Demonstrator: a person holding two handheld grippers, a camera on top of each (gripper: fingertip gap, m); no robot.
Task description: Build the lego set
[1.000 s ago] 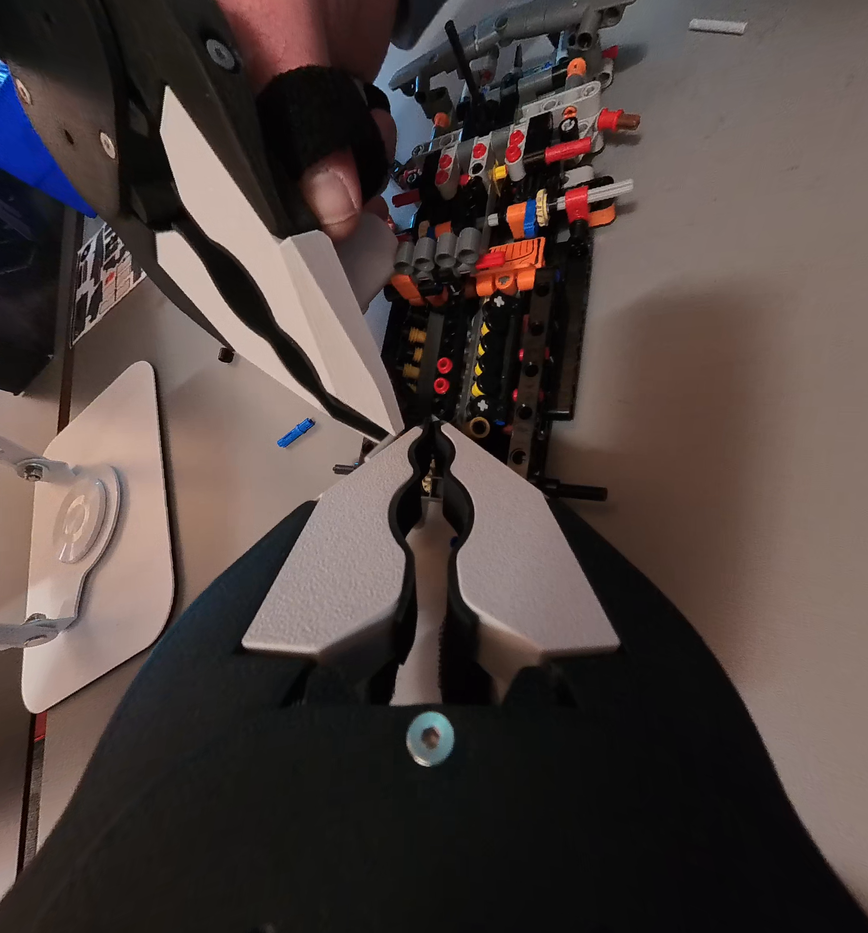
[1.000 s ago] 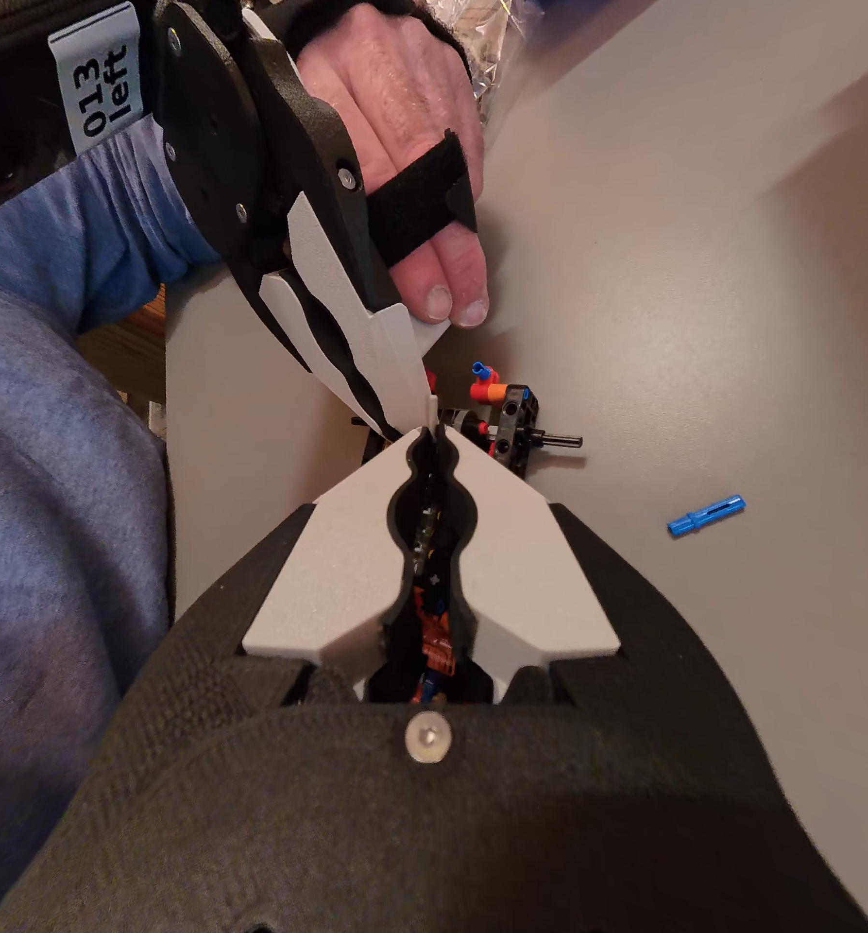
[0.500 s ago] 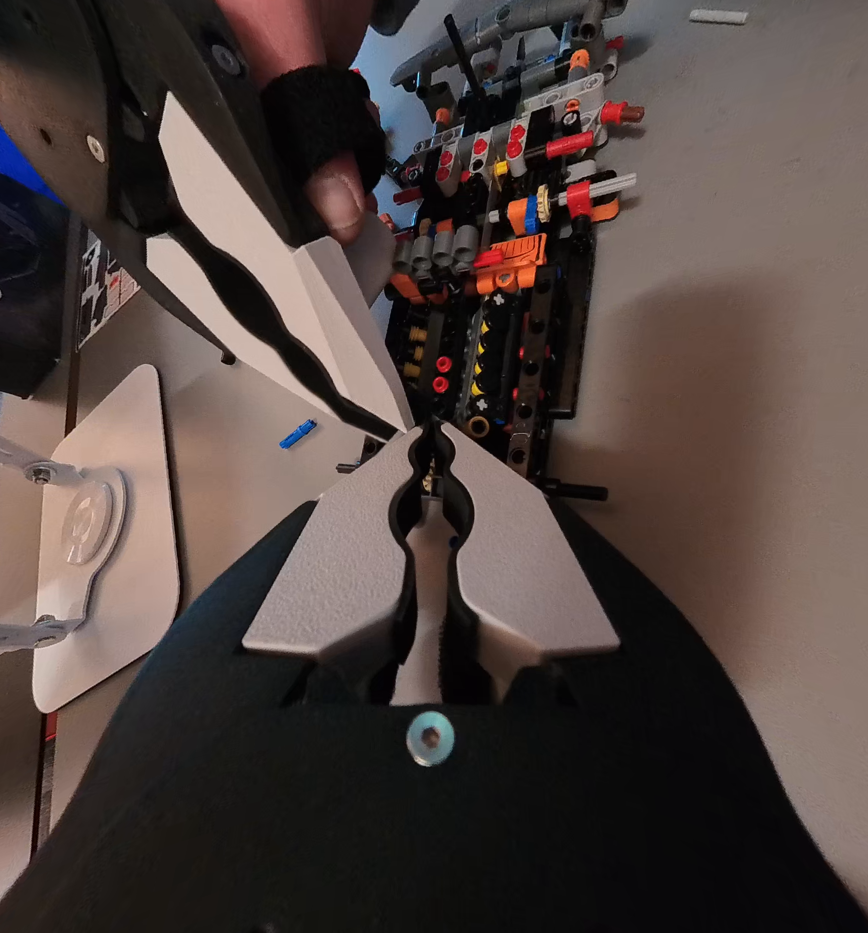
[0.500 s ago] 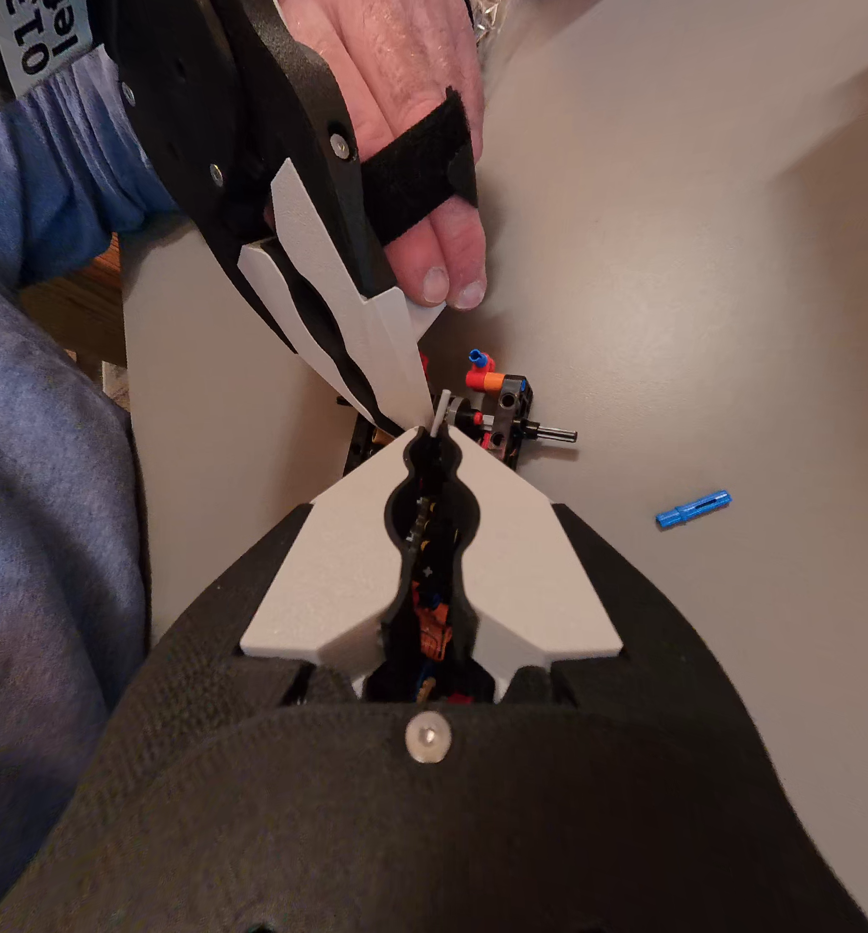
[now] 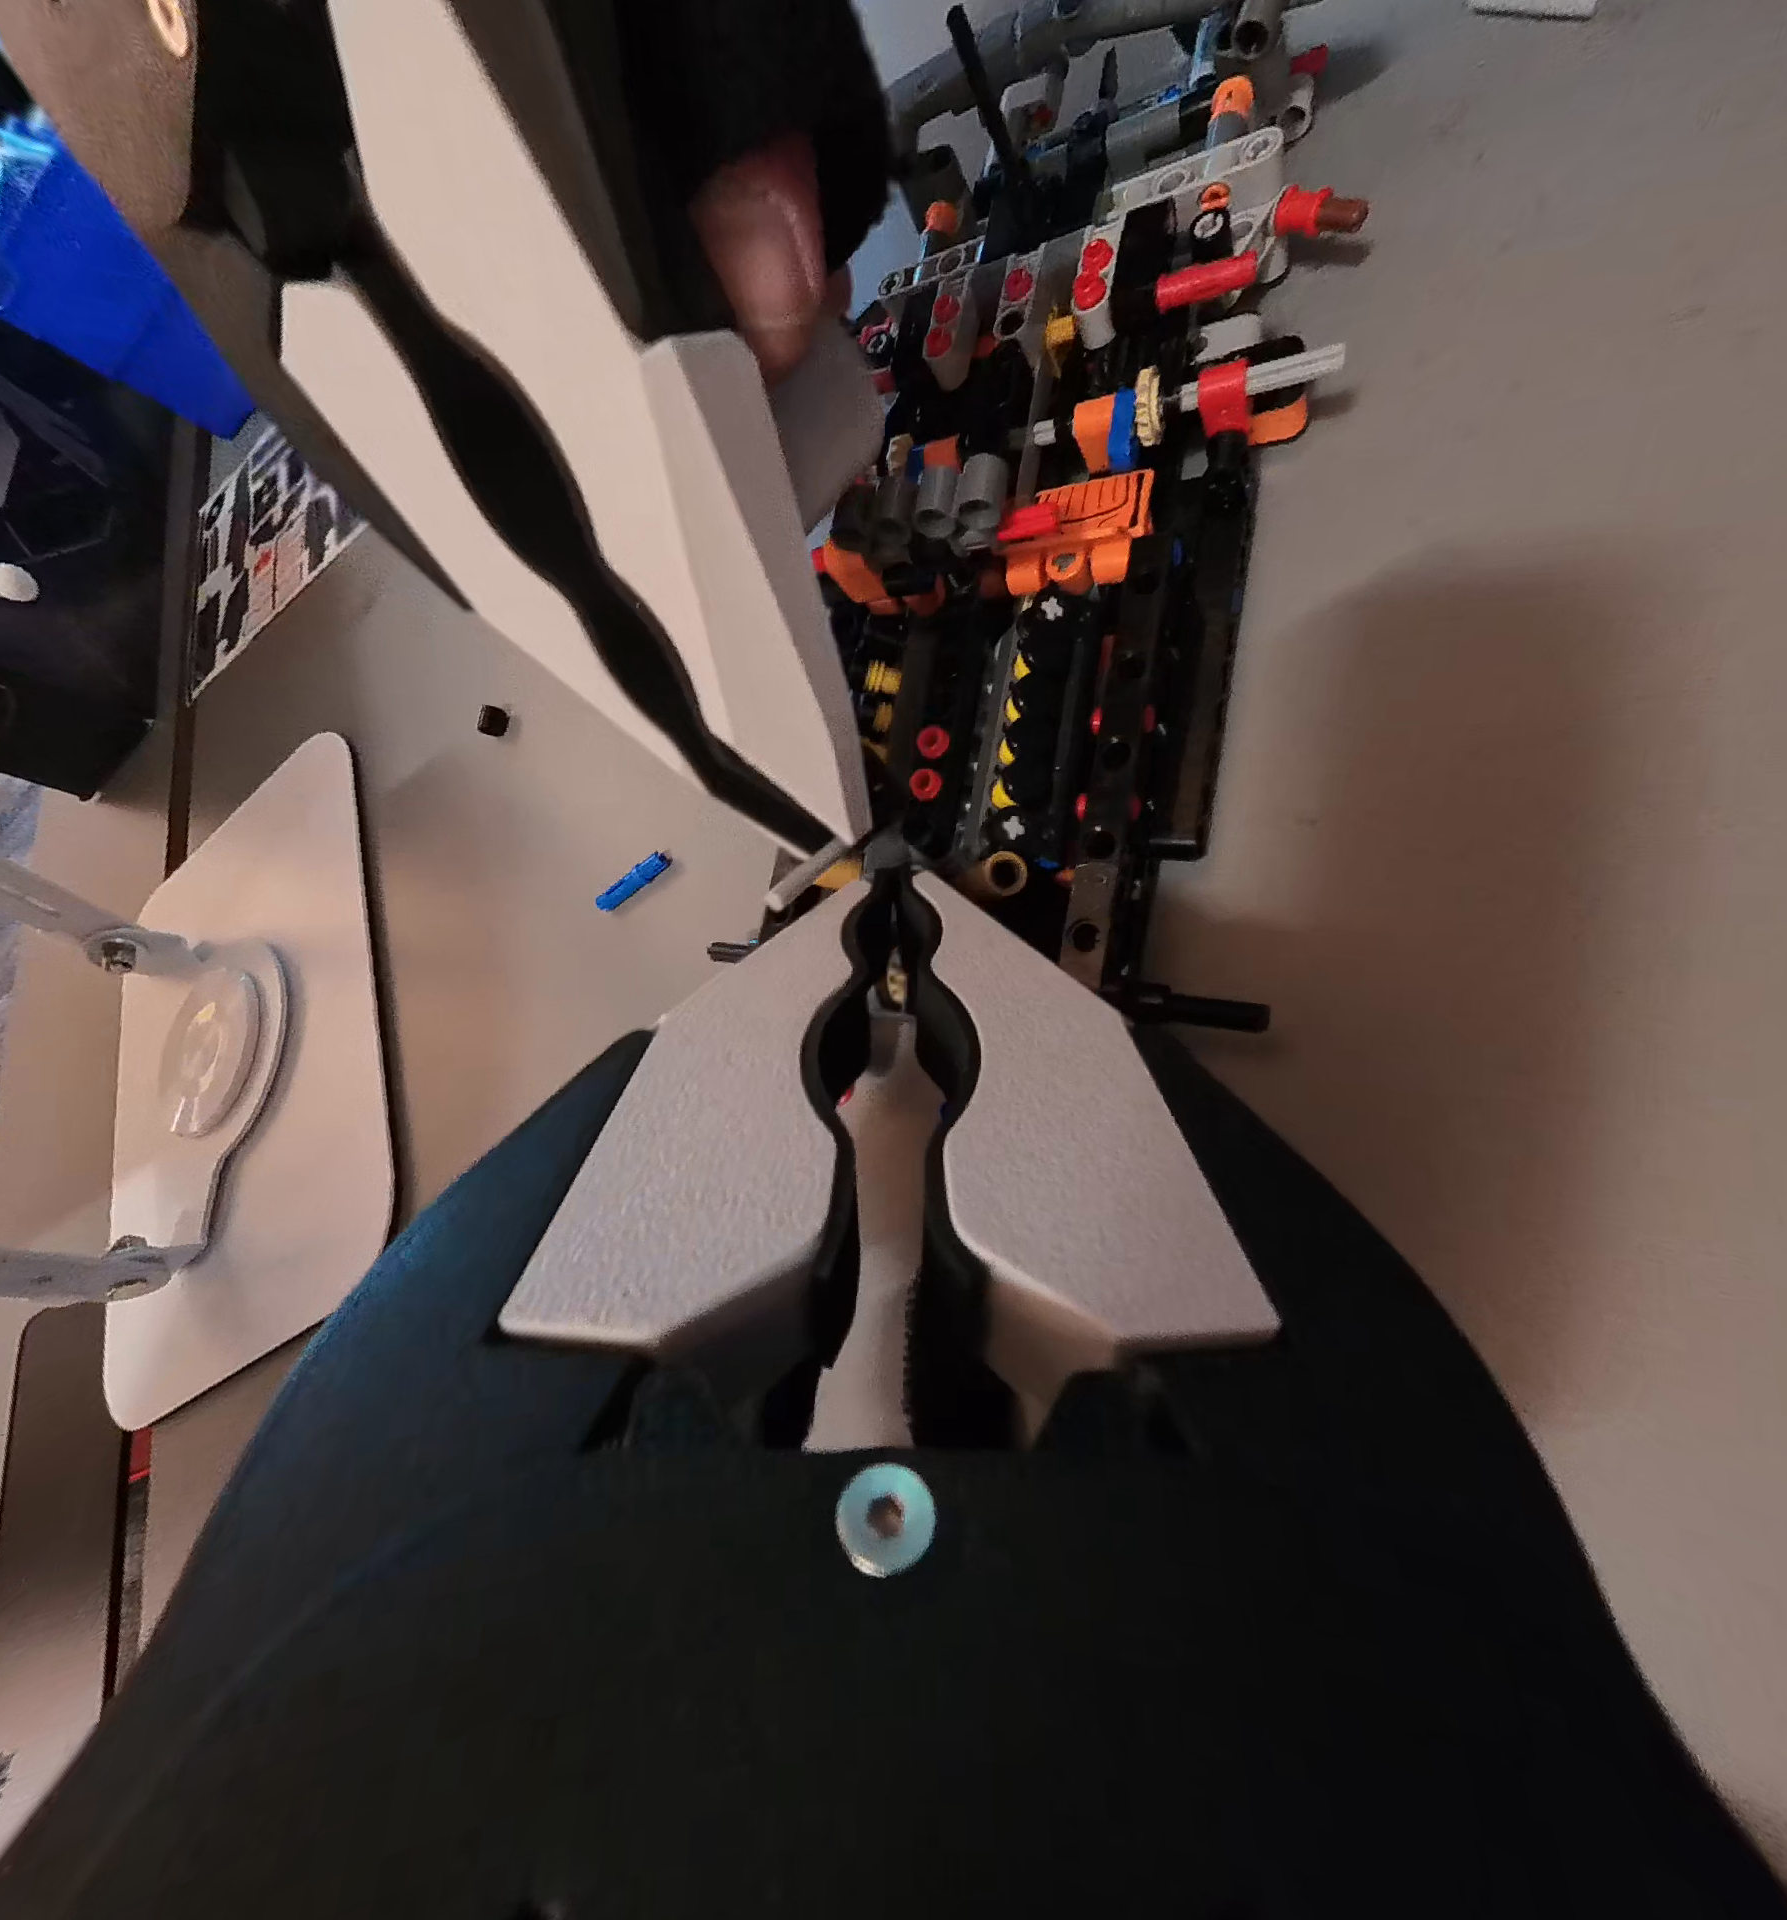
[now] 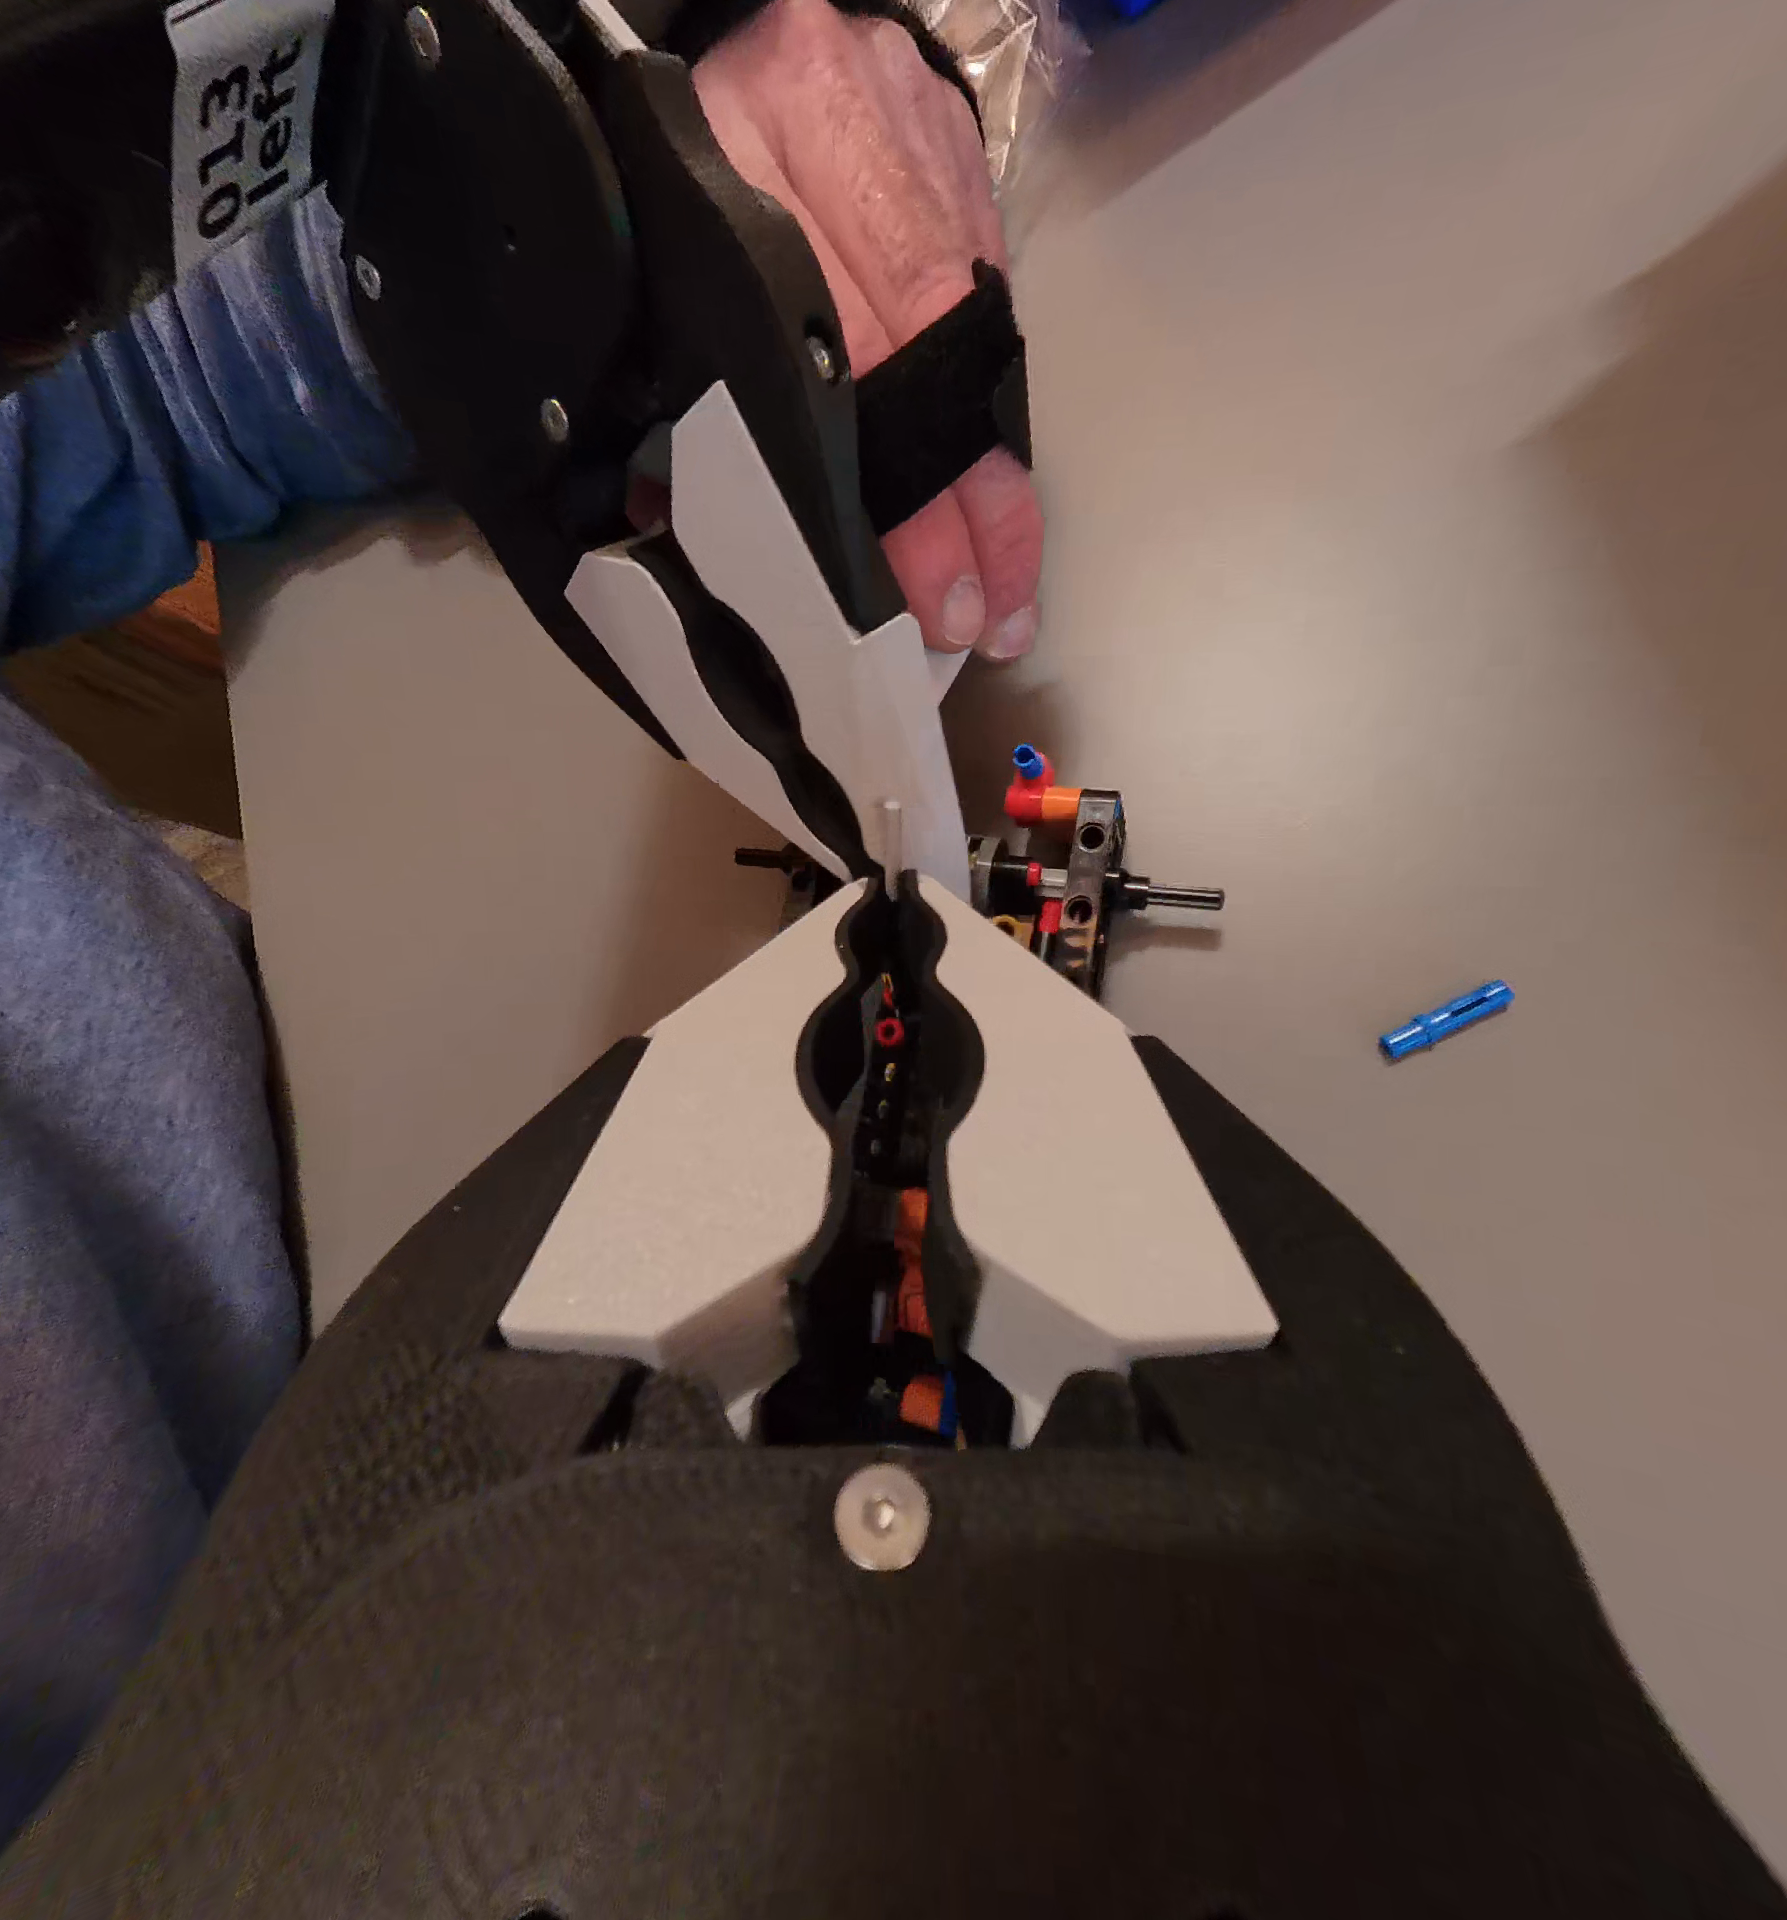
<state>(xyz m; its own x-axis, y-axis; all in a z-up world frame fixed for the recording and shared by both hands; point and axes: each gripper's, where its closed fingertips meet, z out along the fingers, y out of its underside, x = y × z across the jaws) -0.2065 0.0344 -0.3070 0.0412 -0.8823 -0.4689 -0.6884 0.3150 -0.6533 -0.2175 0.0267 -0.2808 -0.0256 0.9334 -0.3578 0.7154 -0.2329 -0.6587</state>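
Grey bench (image 5: 1543, 727) carries the lego model (image 5: 1065, 582) at upper centre of the left wrist view. The left claw (image 5: 887, 883), at frame centre, is closed on a small grey piece (image 5: 884, 854) at the model's near end; the right claw (image 5: 847, 836) meets it tip to tip (a blue pin (image 5: 632, 881) lies left).

In the right wrist view, the right claw (image 6: 889, 883) pinches a pale axle (image 6: 889, 831) at centre, the left claw (image 6: 873, 857) touching it from above. The model (image 6: 1076, 883) sits just right of centre.

Obscured and cropped items — both wrist views

Lego model (image 6: 1065, 883): mostly hidden behind the right gripper (image 6: 891, 883), its far end cut off by the top edge in the left wrist view. Small grey part at the left gripper (image 5: 887, 873) tips — too small to identify. Blue bin (image 5: 89, 281): blurred, cropped at the edge.
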